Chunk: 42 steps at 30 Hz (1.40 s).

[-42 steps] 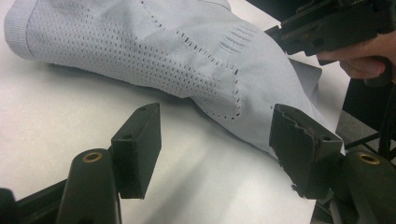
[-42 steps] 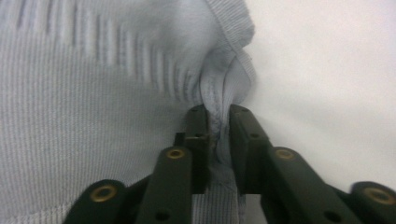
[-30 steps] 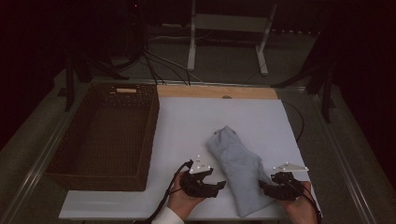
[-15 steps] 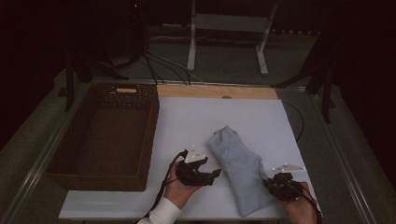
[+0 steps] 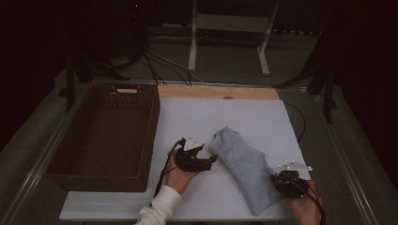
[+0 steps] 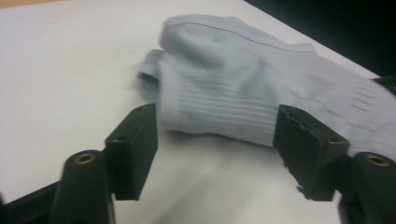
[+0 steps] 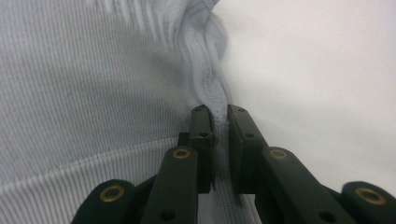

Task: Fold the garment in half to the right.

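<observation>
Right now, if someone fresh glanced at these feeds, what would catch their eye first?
The pale blue sock lying at a slant on the white table, near its front right. The right gripper is pinched shut on a fold at the sock's edge, while the left gripper stands open, facing the sock's other end without touching it. To the left sits a dark wicker basket.

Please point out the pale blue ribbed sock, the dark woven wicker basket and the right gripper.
pale blue ribbed sock (image 5: 244, 164), high view, middle of its folded body.
dark woven wicker basket (image 5: 151, 126), high view, its right wall.
right gripper (image 7: 220, 114), right gripper view, between its fingertips, shut on a sock fold.
</observation>
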Each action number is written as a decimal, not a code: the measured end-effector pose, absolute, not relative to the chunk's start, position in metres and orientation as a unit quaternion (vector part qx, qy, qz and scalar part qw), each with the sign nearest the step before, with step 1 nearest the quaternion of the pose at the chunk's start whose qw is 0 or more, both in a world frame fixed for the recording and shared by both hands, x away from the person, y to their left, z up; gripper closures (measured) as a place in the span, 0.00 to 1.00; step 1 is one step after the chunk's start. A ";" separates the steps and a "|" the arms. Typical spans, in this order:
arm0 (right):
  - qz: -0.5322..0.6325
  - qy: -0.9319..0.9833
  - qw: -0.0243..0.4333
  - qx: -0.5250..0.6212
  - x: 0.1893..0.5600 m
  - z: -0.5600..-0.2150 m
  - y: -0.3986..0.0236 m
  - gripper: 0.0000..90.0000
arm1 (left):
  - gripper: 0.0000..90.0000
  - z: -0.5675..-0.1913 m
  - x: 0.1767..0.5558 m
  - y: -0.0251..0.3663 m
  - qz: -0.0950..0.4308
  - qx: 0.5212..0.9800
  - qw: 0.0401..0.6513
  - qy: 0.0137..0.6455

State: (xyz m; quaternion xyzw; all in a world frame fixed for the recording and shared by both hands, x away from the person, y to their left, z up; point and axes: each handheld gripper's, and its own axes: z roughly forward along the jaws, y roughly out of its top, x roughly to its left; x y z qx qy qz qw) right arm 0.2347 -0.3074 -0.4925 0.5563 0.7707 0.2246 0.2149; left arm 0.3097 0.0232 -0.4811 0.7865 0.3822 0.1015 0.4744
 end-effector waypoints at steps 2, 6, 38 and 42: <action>0.225 0.769 0.215 0.559 0.235 -0.493 -0.309 0.92 | 0.31 -0.483 0.314 0.023 0.104 0.782 0.476 0.388; 0.224 0.770 0.215 0.557 0.235 -0.493 -0.308 0.92 | 0.26 -0.489 0.322 0.021 0.110 0.779 0.472 0.399; 0.232 0.774 0.217 0.547 0.232 -0.493 -0.306 0.91 | 0.74 -0.518 0.358 0.008 0.006 0.798 0.446 0.406; 0.233 0.775 0.215 0.547 0.232 -0.492 -0.305 0.91 | 0.89 -0.517 0.355 0.007 0.007 0.807 0.437 0.396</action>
